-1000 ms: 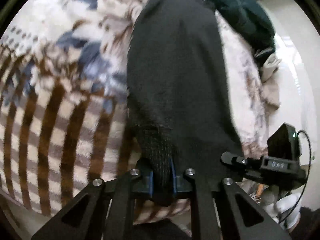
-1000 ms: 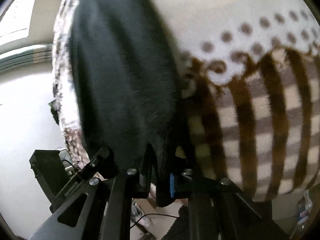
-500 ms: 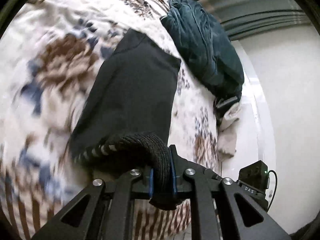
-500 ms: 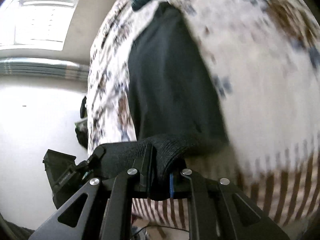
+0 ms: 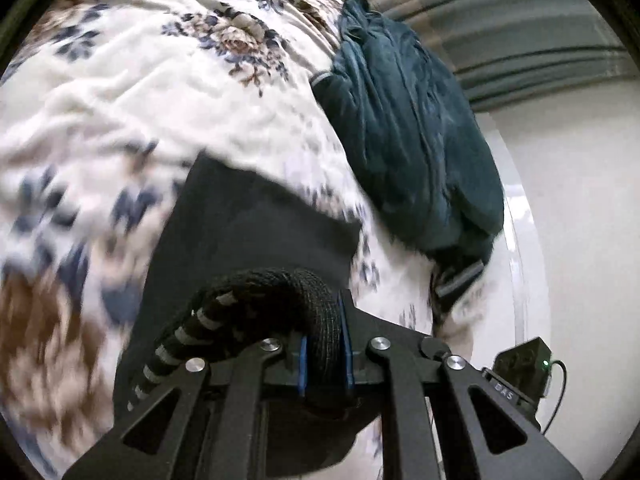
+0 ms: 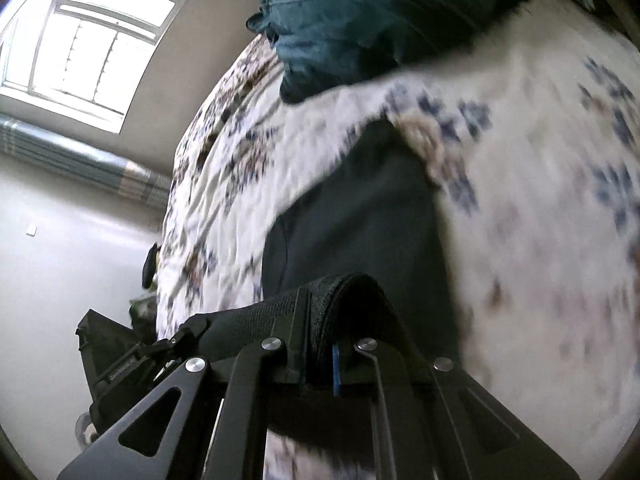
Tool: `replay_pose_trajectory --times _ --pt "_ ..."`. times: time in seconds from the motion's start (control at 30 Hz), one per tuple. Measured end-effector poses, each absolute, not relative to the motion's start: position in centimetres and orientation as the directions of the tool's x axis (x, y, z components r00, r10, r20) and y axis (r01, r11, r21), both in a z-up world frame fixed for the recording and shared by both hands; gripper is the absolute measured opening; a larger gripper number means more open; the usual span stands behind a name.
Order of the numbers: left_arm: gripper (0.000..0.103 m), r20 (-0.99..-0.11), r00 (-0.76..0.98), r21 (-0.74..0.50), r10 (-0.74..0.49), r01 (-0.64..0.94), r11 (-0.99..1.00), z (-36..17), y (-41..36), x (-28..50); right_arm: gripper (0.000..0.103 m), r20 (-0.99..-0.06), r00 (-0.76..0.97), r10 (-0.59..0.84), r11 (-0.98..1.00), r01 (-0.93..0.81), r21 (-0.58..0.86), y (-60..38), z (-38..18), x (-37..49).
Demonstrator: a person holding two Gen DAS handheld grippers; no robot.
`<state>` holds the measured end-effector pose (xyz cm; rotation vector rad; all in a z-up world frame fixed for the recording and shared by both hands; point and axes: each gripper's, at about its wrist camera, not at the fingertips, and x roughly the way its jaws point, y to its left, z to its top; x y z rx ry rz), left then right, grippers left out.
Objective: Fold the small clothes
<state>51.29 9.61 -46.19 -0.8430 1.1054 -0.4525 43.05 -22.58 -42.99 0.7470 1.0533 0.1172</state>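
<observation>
Midway, both grippers, left [image 5: 323,354] and right [image 6: 320,364], pinch the black garment's [image 5: 256,240] waistband between their fingers; beyond them, the fold remains unfinished.

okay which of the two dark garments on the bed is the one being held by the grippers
The black garment, its ribbed band pinched in both the left gripper and right gripper. The teal garment lies bunched and untouched beyond it.

Black garment [image 5: 256,236], ribbed waistband end doubled over, lying on bedding.
</observation>
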Motion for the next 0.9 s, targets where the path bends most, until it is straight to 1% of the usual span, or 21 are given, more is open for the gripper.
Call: replay_pose_trajectory --times 0.1,0.17,0.2,0.23,0.27,0.3,0.33,0.37,0.4,0.43,0.5,0.6,0.67,0.7,0.73,0.77,0.8,0.9 --pt "0.013 -0.608 0.384 -0.781 -0.695 -0.132 0.61 -48.9 9.6 57.6 0.008 -0.754 0.526 0.393 0.767 0.264 0.584 -22.7 -44.1 49.4" --pt "0.026 -0.601 0.345 -0.797 -0.721 -0.184 0.576 -51.4 9.9 60.8 0.008 -0.759 0.512 0.402 0.766 0.266 0.585 -22.6 -45.5 53.1" --pt "0.039 -0.604 0.325 -0.796 -0.728 -0.211 0.567 -52.2 10.1 61.6 0.008 -0.781 0.47 0.41 0.774 0.274 0.571 -22.7 -47.1 55.6" --pt "0.042 -0.598 0.315 -0.802 -0.737 -0.236 0.549 -52.7 10.6 62.1 0.01 -0.804 0.433 0.407 0.781 0.292 0.552 -22.8 -48.2 56.9" --pt "0.043 -0.57 0.334 -0.821 -0.75 -0.239 0.518 -52.8 11.5 62.3 0.015 -0.833 0.377 0.405 0.786 0.321 0.528 -23.1 -49.6 58.2" --pt "0.049 -0.556 0.358 -0.831 -0.75 -0.232 0.506 -52.4 12.4 62.0 0.018 -0.844 0.349 0.407 0.783 0.342 0.519 -23.6 -50.3 58.5" --pt "0.057 -0.549 0.375 -0.836 -0.747 -0.226 0.501 -51.9 13.1 61.5 0.023 -0.839 0.356 0.412 0.775 0.346 0.528 -24.0 -50.6 58.2" --pt "0.06 -0.539 0.395 -0.842 -0.744 -0.214 0.496 -51.5 13.8 60.9 0.032 -0.831 0.38 0.406 0.775 0.339 0.534 -24.6 -50.4 57.4" --pt "0.066 -0.548 0.406 -0.834 -0.732 -0.194 0.517 -51.0 14.3 60.2 0.037 -0.832 0.393 0.391 0.783 0.332 0.525 -25.0 -50.2 56.4" --pt "0.068 -0.578 0.401 -0.811 -0.711 -0.183 0.556 -50.9 14.2 60.1 0.042 -0.834 0.397 0.383 0.789 0.329 0.519 -25.3 -50.2 55.5" --pt "0.068 -0.667 0.351 -0.724 -0.656 -0.102 0.682 -50.9 12.8 60.3 0.042 -0.831 0.382 0.405 0.782 0.326 0.531 -25.6 -50.9 54.2" --pt "0.068 -0.776 0.279 -0.592 -0.566 -0.01 0.806 -52.2 9.6 61.8 0.042 -0.849 0.338 0.406 0.782 0.353 0.514 -25.9 -53.0 53.8" --pt "0.065 -0.813 0.273 -0.52 -0.514 0.057 0.852 -52.9 7.7 62.4 0.042 -0.842 0.339 0.419 0.772 0.356 0.527 -26.0 -54.1 54.2" --pt "0.038 -0.821 0.29 -0.489 -0.491 0.086 0.868 -52.9 7.0 62.7 0.042 -0.835 0.351 0.424 0.766 0.352 0.537 -26.0 -54.2 54.4" --pt "0.009 -0.83 0.303 -0.46 -0.469 0.105 0.882 -52.9 6.6 63.0 0.041 -0.824 0.368 0.432 0.76 0.343 0.552 -26.0 -54.2 54.7" --pt "0.009 -0.838 0.311 -0.436 -0.448 0.113 0.893 -52.7 6.6 63.1 0.021 -0.81 0.399 0.43 0.76 0.324 0.563 -26.0 -53.8 55.0" --pt "0.009 -0.829 0.326 -0.443 -0.455 0.114 0.889 -52.4 6.9 63.1 0.004 -0.806 0.424 0.412 0.773 0.306 0.556 -25.9 -53.2 55.3" --pt "0.009 -0.848 0.337 -0.393 -0.409 0.118 0.912 -52.4 7.5 63.3 0.003 -0.826 0.431 0.362 0.81 0.293 0.508 -25.9 -52.4 56.2"
